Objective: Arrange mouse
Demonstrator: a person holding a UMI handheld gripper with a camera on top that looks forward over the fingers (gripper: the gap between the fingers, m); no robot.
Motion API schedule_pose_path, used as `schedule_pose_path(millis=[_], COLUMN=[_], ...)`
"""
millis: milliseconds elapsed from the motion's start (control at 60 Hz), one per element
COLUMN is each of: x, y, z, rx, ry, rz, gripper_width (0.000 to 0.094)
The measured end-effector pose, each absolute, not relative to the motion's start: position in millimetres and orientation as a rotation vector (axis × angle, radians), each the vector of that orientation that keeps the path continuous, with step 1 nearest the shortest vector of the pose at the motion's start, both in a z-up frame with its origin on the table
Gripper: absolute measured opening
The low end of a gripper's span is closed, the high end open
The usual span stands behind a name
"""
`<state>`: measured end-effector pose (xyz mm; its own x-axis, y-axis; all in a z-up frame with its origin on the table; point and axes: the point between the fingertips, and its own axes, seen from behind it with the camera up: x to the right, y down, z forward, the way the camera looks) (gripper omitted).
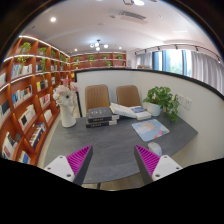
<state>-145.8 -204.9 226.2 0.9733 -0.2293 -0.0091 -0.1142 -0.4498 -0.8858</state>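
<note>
A small pale mouse (154, 149) lies on the grey table (110, 145), just beyond my right finger's tip. A light blue patterned mat (150, 130) lies flat on the table beyond the mouse, to the right. My gripper (112, 165) is open and empty, with its magenta pads (80, 160) wide apart above the table's near part. Nothing is between the fingers.
A stack of dark books (100, 118) and a white object (128, 112) sit at the table's far side. A vase of flowers (66, 105) stands far left, a potted plant (163, 100) far right. Two brown chairs (97, 97) stand behind the table. Bookshelves (25, 95) line the left wall.
</note>
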Motion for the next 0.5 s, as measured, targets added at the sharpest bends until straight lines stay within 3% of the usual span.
schedule_pose_path(millis=[267, 500], x=[-122, -17], y=[-204, -246], z=[183, 96], rx=[-2.103, -2.288], ry=[0.103, 0.05], rz=[-0.08, -0.096], gripper_width=[0.0838, 0.0839])
